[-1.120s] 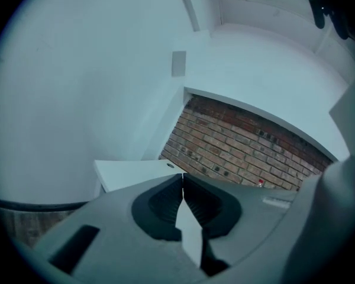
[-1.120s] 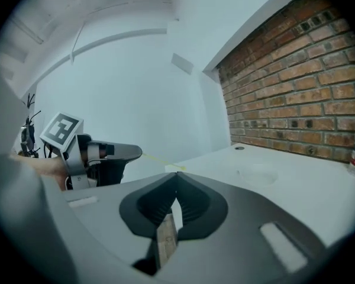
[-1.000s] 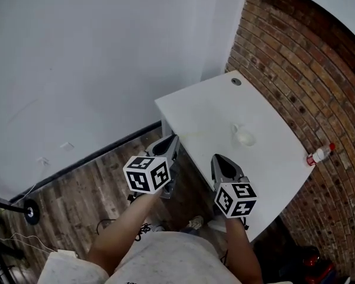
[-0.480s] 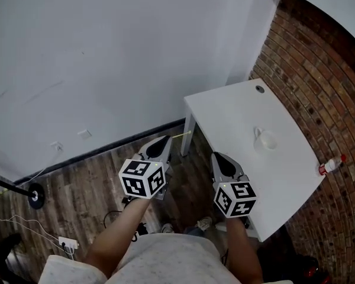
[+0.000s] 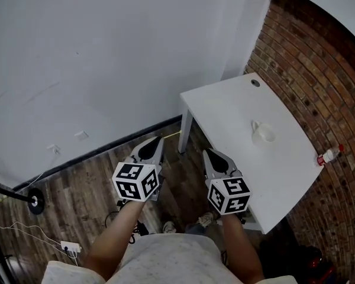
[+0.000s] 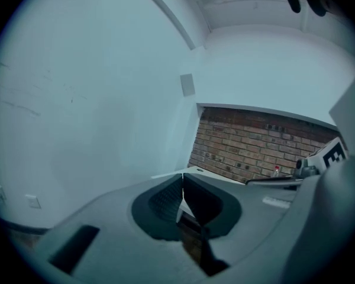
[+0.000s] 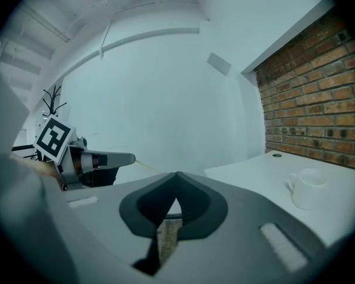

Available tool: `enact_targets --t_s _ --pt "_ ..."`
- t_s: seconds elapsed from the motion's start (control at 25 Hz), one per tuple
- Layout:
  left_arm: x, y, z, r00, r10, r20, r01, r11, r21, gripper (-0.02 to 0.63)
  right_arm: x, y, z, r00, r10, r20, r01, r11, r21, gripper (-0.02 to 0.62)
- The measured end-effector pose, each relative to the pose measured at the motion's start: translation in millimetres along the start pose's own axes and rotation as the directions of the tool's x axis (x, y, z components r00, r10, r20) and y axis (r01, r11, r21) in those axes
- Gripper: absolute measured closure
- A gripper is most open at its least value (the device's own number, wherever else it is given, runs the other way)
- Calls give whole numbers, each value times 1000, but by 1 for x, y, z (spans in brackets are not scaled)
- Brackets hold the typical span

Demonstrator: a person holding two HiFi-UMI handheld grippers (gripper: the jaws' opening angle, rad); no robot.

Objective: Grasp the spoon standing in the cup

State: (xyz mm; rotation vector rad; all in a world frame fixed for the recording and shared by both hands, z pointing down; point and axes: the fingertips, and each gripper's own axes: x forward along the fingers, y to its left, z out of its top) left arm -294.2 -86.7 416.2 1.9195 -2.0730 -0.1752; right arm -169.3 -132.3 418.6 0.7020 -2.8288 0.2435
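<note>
**Over the wooden floor, short of the surface: both grippers closed and empty**

Over the plank floor you hold your left gripper and right gripper side by side, both pointing away from you. The right one sits just beside the near edge of the white surface. The left one is clear of it, nearer the white wall.

In the left gripper view your fingers meet at the tips with nothing between them. In the right gripper view the fingers are likewise pressed together and hold nothing.

The white cup stands upright near the middle of the surface, well apart from both grippers. The spoon is too small to make out in it from any view. A small red-capped bottle shows at the surface's edge against the brick wall.
</note>
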Motion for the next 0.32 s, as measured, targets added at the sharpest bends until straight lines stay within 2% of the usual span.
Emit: enact_targets --t_s 0.32 --pt "8 -8 -5 1000 -21 -17 21 1000 3 602 -2 -6 1 1000 -14 0 14 1000 6 588"
